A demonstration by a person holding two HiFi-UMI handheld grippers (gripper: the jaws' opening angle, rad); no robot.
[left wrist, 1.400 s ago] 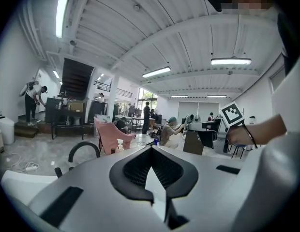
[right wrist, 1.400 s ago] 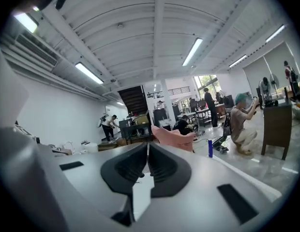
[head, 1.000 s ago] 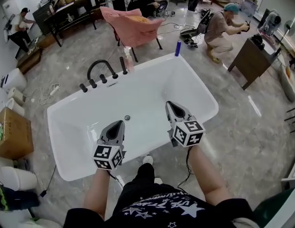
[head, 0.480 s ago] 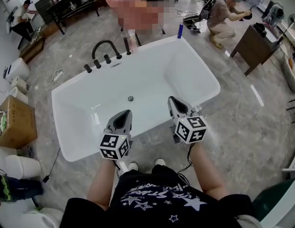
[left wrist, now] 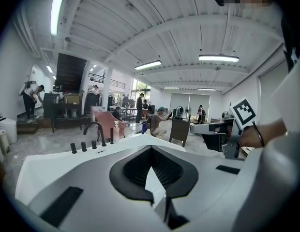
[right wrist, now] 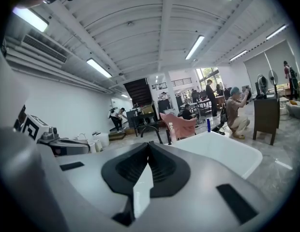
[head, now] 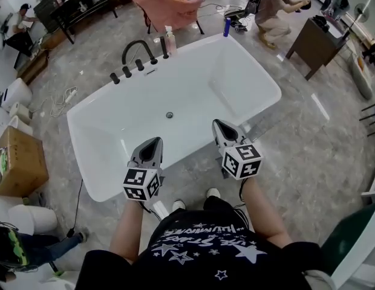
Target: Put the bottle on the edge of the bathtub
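left gripper (left wrist: 150, 148): its pale grey body fills the lower frame and points across the bathtub (left wrist: 67, 157).
fingers (left wrist: 131, 170): dark ribbed pads, tips together, with nothing held. A white sliver of tub shows in the gap behind the tips.
faucet (left wrist: 94, 128): a black arch on the tub's far rim, with three black knobs (left wrist: 83, 146) in a row to its left.
pump bottle (left wrist: 115, 130): pale and upright, just right of the faucet.
blue bottle (left wrist: 143, 127): small and upright at the far rim.
right gripper (left wrist: 193, 128): at the right, with its marker cube (left wrist: 243, 111) above a hand (left wrist: 259, 135).
chair (left wrist: 109, 121): pink, behind the faucet.
people: one crouches (left wrist: 158, 121) beyond the tub, and one bends (left wrist: 31, 94) at a dark counter (left wrist: 63, 111) far left.
ceiling: white and ribbed, with strip lights (left wrist: 218, 58).
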